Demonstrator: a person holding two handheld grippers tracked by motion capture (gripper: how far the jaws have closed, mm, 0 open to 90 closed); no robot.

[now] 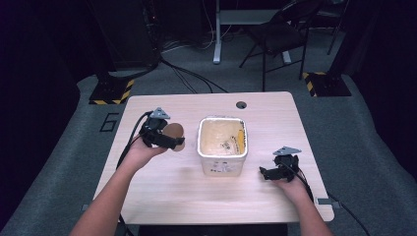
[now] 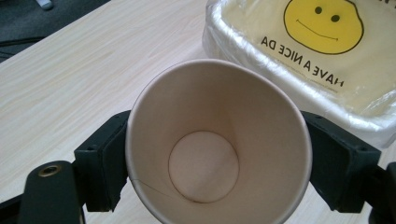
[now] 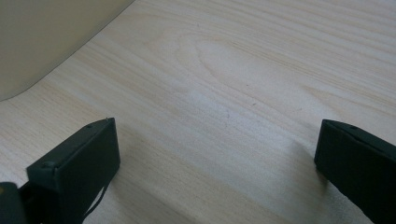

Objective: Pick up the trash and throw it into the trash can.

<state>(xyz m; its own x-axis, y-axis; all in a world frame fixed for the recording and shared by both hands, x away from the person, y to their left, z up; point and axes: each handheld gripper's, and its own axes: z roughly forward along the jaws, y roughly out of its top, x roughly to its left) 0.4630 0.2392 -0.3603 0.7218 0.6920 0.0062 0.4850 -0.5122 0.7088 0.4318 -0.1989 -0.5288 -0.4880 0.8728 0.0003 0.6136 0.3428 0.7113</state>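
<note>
Paper cup [image 2: 217, 144]: clamped on both sides by left gripper [image 1: 164, 139] jaws, lying sideways, mouth toward camera
Bin [image 1: 222, 145]: at cup's 3 o'clock, near
Right gripper [image 1: 277, 172]: jaws wide, empty, on worktop [image 1: 162, 189]

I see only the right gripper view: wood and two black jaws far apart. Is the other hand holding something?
Observer: Yes, the left tool is shut on a paper cup.
Operator: Is anything inside the cup?
Observer: No, the left gripper view shows its bare bottom.
Operator: What is the pale wall at my top left?
Observer: A bin lined with a smiley-face bag, standing between both hands.
</note>
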